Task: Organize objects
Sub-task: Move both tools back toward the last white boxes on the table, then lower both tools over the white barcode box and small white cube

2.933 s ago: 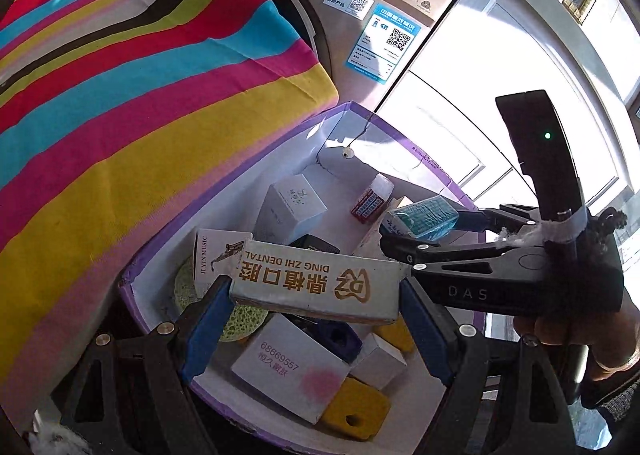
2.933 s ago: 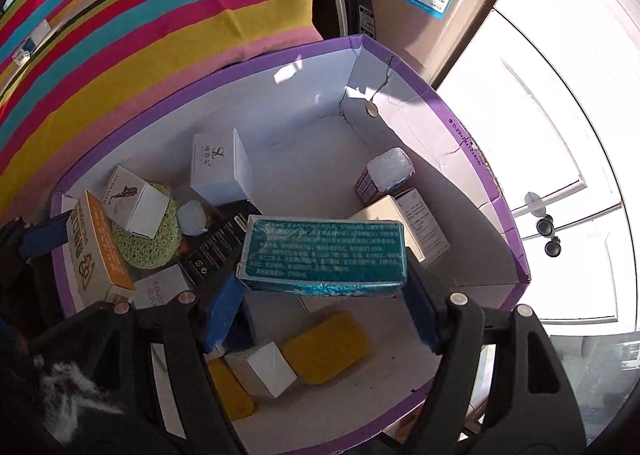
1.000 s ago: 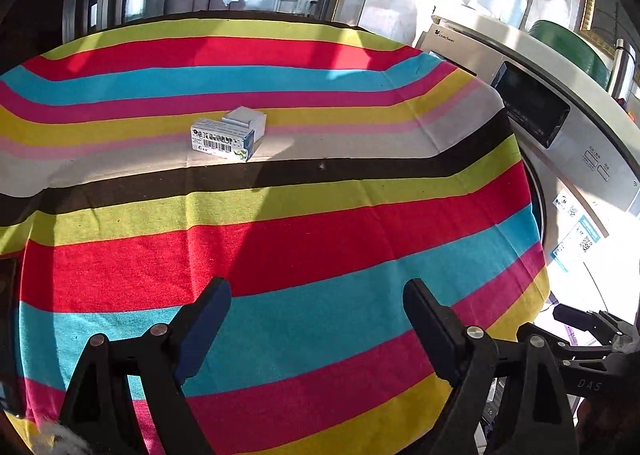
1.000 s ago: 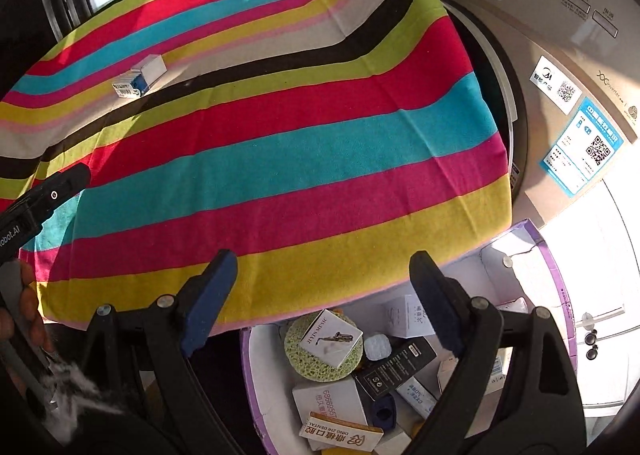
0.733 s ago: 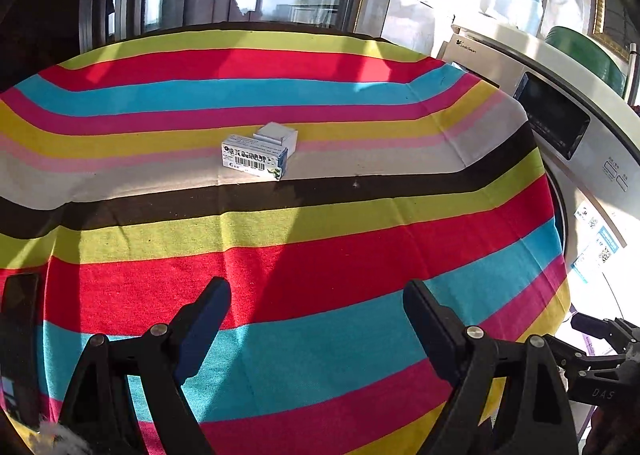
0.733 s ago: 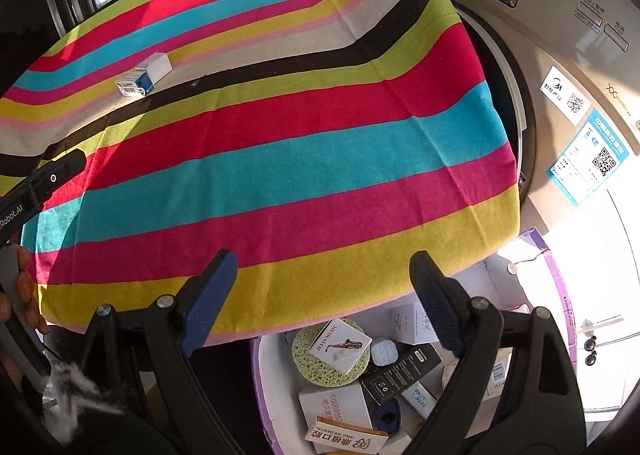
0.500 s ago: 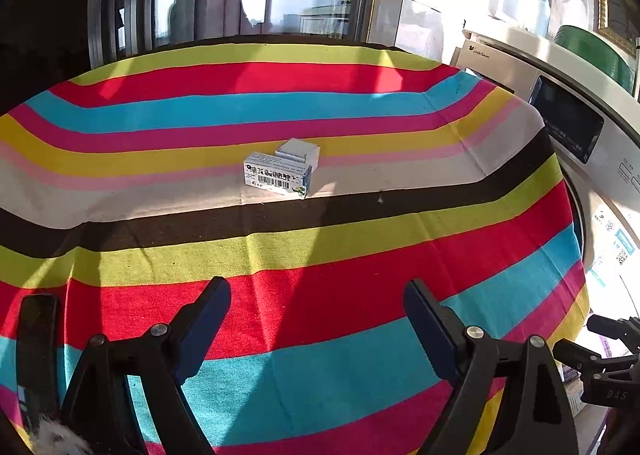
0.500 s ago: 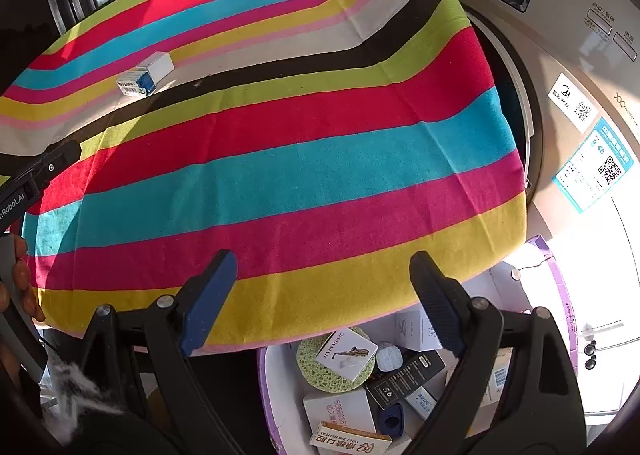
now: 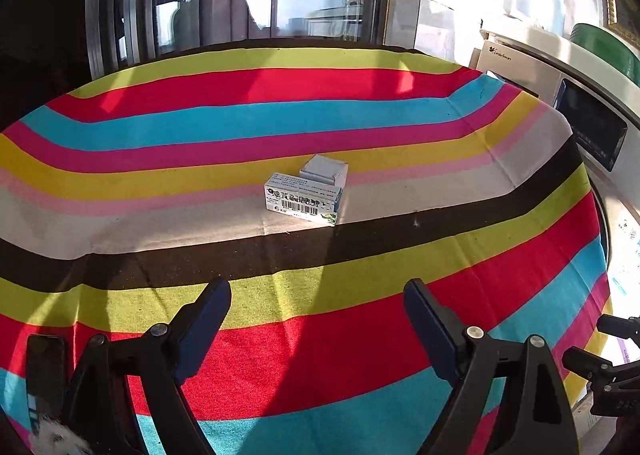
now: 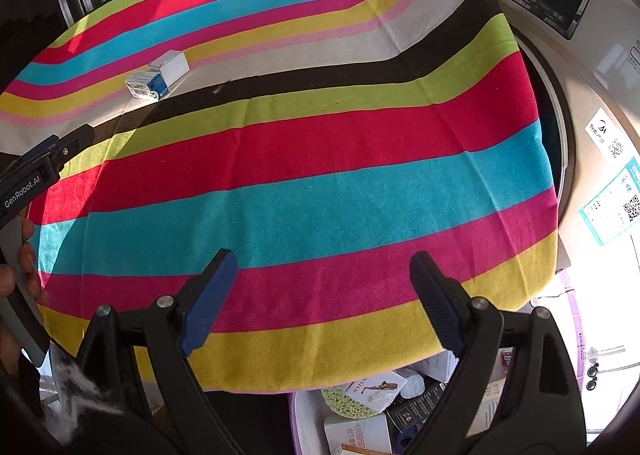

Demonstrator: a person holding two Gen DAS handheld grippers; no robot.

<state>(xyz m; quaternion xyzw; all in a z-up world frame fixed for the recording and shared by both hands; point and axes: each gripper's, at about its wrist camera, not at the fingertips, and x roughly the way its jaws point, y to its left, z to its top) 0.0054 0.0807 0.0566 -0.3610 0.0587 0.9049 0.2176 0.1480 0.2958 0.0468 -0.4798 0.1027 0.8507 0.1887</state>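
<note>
Both grippers, left (image 9: pixel 316 307) and right (image 10: pixel 324 291), hover with jaws released over the striped cloth-covered surface (image 9: pixel 360 263); reaching carelessly could knock apart two touching small white cardboard boxes (image 9: pixel 306 197).

- "GenRobot.AI": printed on the left gripper (image 10: pixel 24 187) body.
- "6868557": printed on a white box (image 10: pixel 358 435) in the bin.
- "LittleSwan": printed on the washing machine (image 9: pixel 505 53).
</note>
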